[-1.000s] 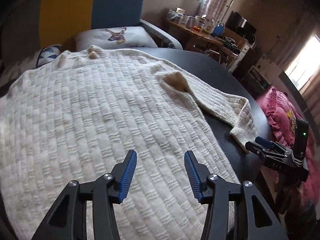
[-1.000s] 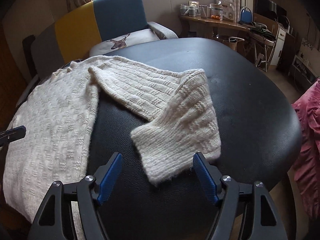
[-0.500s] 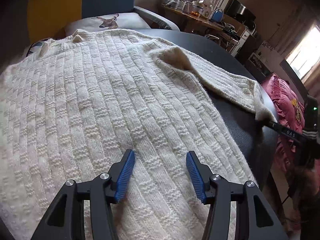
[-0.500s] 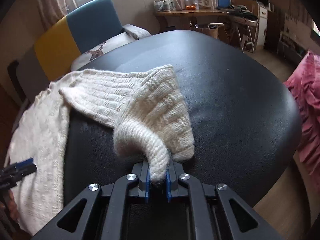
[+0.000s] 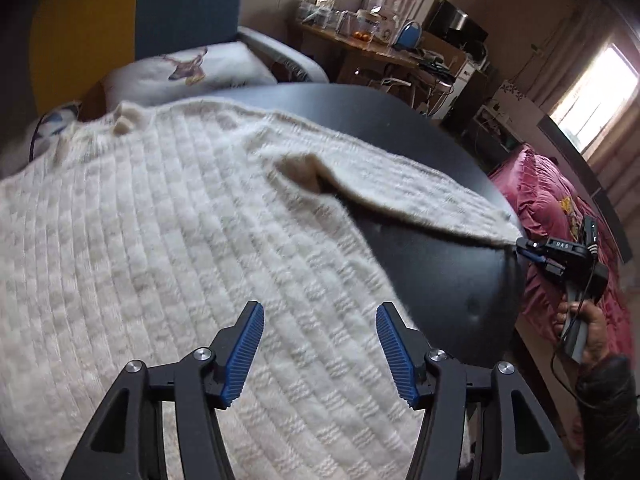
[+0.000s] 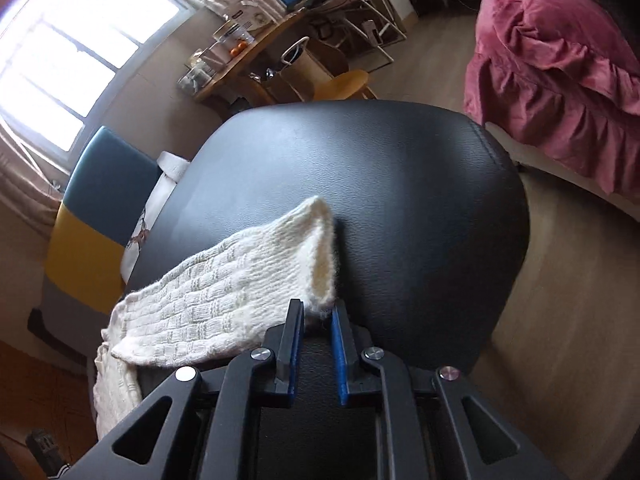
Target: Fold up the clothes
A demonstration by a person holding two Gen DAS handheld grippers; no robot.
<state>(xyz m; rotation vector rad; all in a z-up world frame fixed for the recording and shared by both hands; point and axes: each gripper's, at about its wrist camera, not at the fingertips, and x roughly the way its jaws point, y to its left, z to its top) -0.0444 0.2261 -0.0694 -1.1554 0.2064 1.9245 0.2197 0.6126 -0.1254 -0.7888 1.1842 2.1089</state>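
The cream sweater point(image 5: 160, 240) lay spread across the black table point(image 5: 440, 280) – its sleeve point(image 6: 256, 276) ran to the right edge, cuff pinched in the right gripper point(image 6: 318, 316); the left gripper point(image 5: 318, 350) hovered, jaws apart, over the hem

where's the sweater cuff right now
The cuff is pinched in the right gripper, near the front edge of the black table. In the left wrist view it is at the far right, where the sleeve ends.
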